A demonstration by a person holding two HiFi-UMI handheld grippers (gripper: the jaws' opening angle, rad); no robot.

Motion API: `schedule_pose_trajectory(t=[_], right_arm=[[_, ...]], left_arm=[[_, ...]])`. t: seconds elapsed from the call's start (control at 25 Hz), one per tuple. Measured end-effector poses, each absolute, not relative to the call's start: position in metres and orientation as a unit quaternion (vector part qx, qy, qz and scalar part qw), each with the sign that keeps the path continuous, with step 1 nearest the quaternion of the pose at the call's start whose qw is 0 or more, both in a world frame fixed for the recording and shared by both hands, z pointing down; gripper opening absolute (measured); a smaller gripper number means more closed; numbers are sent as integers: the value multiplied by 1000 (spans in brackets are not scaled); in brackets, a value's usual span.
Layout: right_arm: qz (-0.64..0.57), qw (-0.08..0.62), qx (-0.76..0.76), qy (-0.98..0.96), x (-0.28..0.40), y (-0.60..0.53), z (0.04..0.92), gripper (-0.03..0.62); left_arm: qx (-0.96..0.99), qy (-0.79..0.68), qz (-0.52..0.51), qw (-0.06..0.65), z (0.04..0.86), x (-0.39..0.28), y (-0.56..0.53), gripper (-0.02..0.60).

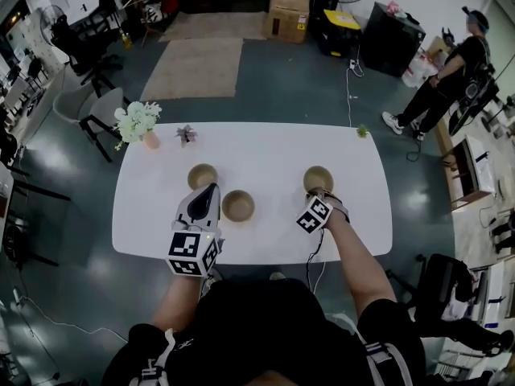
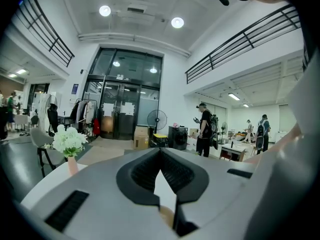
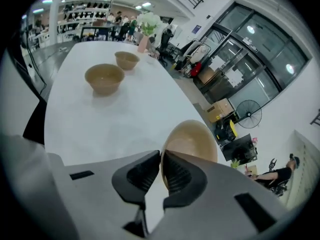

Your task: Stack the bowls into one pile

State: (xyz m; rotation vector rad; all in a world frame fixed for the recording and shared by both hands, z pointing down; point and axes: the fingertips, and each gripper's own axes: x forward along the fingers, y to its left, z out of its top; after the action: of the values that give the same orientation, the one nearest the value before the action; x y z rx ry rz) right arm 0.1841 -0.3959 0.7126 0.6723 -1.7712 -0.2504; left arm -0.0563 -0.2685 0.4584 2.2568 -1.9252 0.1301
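Three tan bowls stand on the white table [image 1: 265,147]. In the head view the left bowl [image 1: 202,175] and the middle bowl [image 1: 238,205] are close together, and the right bowl [image 1: 318,178] stands apart. My right gripper [image 1: 320,191] points steeply down at the right bowl's near edge. In the right gripper view this gripper [image 3: 161,153] is shut on the rim of that bowl [image 3: 192,139], with the other two bowls [image 3: 104,77] [image 3: 126,59] farther off. My left gripper [image 1: 212,188] hovers between the left and middle bowls. Its jaws [image 2: 160,151] meet at the tips, with nothing held.
A vase of white flowers [image 1: 138,123] and a small potted plant [image 1: 186,134] stand at the table's far left. A tiny green plant [image 1: 362,132] sits at the far right edge. A person [image 1: 451,79] stands on the floor beyond the table.
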Motion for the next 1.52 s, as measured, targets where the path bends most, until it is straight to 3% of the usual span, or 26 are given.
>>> schedule_pose_trajectory(t=[0.36, 0.72, 1.52], right_arm=[[-170, 520, 202, -813, 82, -350, 649, 46], [-192, 499, 98, -839, -12, -289, 662, 51], [-182, 558, 22, -809, -53, -246, 746, 57]], left_arm=[[736, -669, 36, 91, 461, -77, -252, 14], [697, -710, 32, 97, 469, -119, -225, 14], [638, -761, 26, 114, 480, -178, -163, 14]])
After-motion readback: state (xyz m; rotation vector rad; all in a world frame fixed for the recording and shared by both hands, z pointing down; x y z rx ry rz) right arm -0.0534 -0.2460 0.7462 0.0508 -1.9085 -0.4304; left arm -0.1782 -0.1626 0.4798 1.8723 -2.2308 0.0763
